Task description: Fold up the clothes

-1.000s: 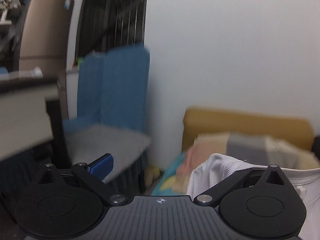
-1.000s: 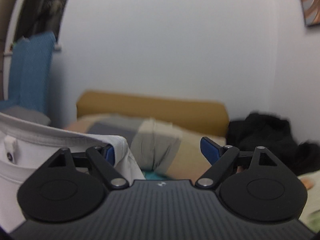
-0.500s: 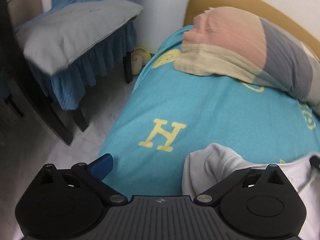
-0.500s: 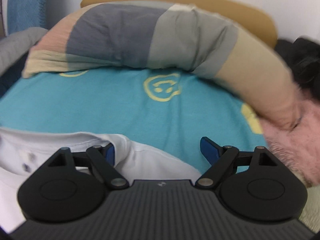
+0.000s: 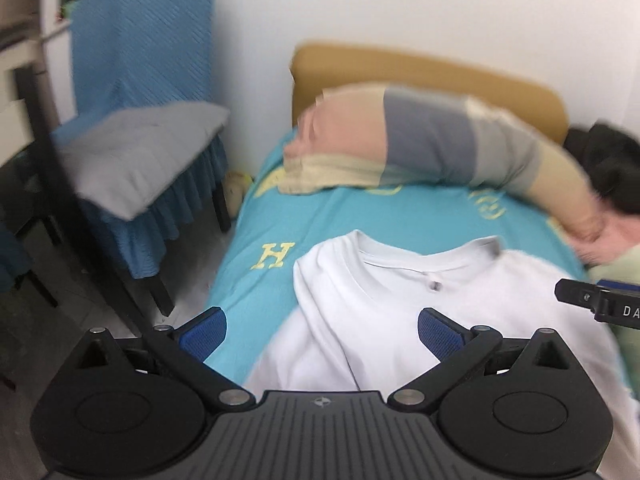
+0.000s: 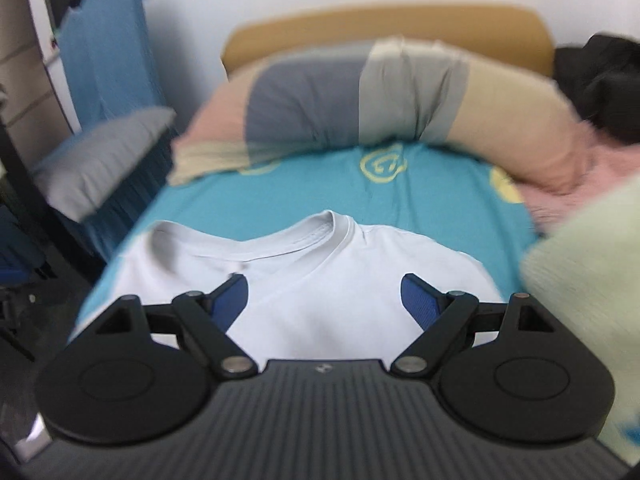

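A white T-shirt [image 5: 400, 304] lies spread on the teal bed sheet [image 5: 260, 292], its round collar [image 5: 424, 260] toward the pillow. My left gripper [image 5: 320, 330] hovers open over the shirt's left shoulder, with nothing between its blue pads. In the right wrist view the same T-shirt [image 6: 320, 280] lies below my right gripper [image 6: 324, 300], which is also open and empty. A black part of the right gripper [image 5: 592, 304] shows at the right edge of the left wrist view. The shirt's lower half is hidden behind the gripper bodies.
A long striped pillow [image 6: 400, 108] lies against the tan headboard [image 6: 384, 24]. A chair with a blue cover and grey cushion [image 5: 140, 160] stands left of the bed. Black clothing [image 6: 600, 84], a pink fluffy blanket [image 6: 592, 168] and pale green fabric [image 6: 580, 280] sit at the right.
The shirt hung over one finger of each raised gripper; now it lies flat on the bed, free of both. Both views swung down to the bed, then pulled back.
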`<state>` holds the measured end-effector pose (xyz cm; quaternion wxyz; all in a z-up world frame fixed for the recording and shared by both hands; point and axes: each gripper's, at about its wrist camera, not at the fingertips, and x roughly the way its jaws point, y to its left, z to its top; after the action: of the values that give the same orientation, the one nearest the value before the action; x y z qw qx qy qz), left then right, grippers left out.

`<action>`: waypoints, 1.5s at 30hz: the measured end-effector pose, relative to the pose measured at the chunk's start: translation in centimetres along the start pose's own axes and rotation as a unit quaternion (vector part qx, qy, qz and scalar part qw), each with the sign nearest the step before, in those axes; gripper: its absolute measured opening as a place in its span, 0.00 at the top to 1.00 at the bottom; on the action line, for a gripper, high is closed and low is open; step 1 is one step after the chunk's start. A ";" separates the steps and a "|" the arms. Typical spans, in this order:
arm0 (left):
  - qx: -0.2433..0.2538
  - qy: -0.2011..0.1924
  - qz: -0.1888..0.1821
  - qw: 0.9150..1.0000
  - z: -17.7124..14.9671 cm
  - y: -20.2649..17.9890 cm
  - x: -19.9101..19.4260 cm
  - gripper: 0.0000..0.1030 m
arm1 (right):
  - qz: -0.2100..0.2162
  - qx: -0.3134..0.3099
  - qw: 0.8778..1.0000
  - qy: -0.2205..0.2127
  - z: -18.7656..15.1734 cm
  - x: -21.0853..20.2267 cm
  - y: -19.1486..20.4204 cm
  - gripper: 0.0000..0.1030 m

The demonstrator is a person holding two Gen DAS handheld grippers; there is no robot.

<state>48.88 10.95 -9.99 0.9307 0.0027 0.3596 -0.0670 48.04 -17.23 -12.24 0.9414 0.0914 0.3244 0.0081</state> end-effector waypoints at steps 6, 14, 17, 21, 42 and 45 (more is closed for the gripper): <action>-0.030 -0.028 -0.013 0.999 -6.6 0.4 -14.2 0.00 | 0.004 -0.002 0.999 -0.045 -4.6 -13.0 0.3 0.18; -0.082 -0.047 -0.004 0.996 -10.8 2.4 -26.4 0.01 | 0.006 0.006 0.997 -0.078 -11.0 -26.9 -0.8 0.18; -0.103 -0.043 0.000 0.994 -11.8 3.8 -27.0 0.02 | 0.016 -0.001 0.996 -0.086 -14.5 -29.2 -1.8 0.18; -0.111 -0.023 0.027 0.993 -12.7 5.5 -25.3 0.08 | 0.015 -0.006 0.997 -0.080 -18.4 -30.2 -2.9 0.18; 0.043 -0.048 0.040 0.997 -14.5 1.9 -9.2 0.31 | 0.037 0.018 0.999 -0.003 -20.8 -18.7 -3.6 0.18; 0.037 -0.024 0.051 0.998 -14.1 2.4 -6.6 0.69 | 0.041 0.012 0.999 0.009 -21.2 -17.9 -3.4 0.18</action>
<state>34.89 14.89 -16.13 0.9406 0.0538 0.3336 -0.0333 20.80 -18.42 -18.29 0.9363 0.1157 0.3287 0.0433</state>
